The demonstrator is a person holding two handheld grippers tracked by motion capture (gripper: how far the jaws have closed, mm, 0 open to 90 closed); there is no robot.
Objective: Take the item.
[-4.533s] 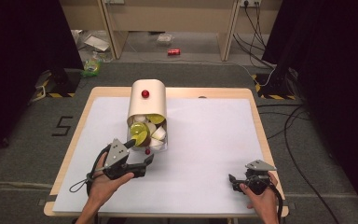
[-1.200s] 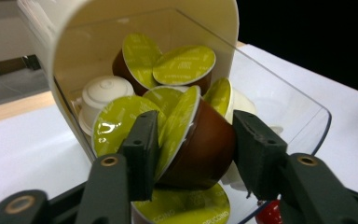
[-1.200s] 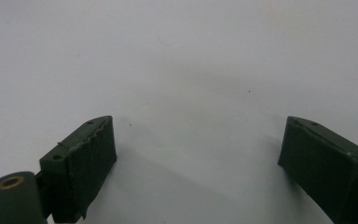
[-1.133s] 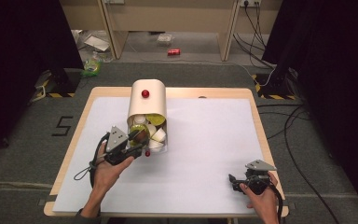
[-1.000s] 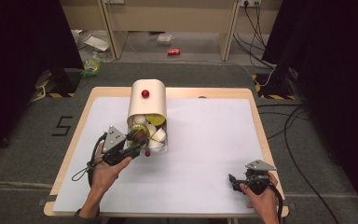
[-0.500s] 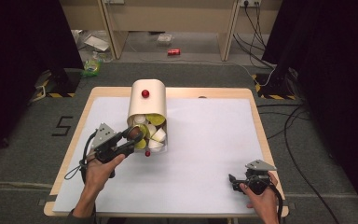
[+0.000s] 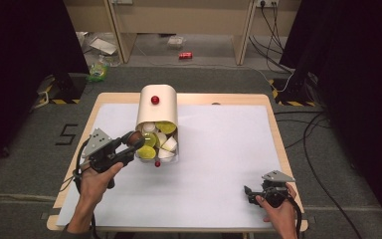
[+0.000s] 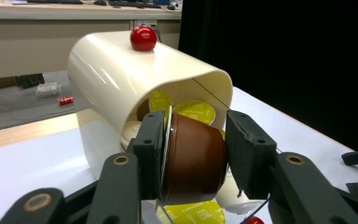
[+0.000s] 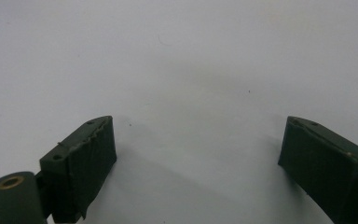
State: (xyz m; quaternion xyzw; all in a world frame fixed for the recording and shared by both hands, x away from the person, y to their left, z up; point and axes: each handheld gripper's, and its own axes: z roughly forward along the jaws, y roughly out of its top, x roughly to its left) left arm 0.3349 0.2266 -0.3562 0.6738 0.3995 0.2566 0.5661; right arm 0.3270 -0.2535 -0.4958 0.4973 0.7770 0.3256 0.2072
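Note:
A cream canister [image 7: 157,112] with a red knob [image 7: 154,100] lies on its side, its mouth toward me and full of yellow, white and brown coffee capsules [image 7: 160,144]. My left gripper [image 7: 133,141] is at the left of that mouth, shut on a brown capsule [image 7: 132,137]. In the left gripper view the brown capsule [image 8: 193,158] sits between the pads [image 8: 150,154], its foil rim against the left one, with the canister [image 8: 121,70] just behind. My right gripper [image 7: 249,193] rests low at the table's front right, and its jaws [image 9: 196,154] stand open over bare white surface.
A white sheet [image 7: 219,149] covers the wooden table [image 7: 273,114]. A small red ball [image 7: 157,164] lies just below the canister's mouth. A red can [image 7: 185,55], litter and cables [image 7: 318,129] lie on the floor beyond the table.
My left gripper has drawn back to the left and risen slightly from the canister's mouth, carrying the brown capsule. The right gripper has stayed still.

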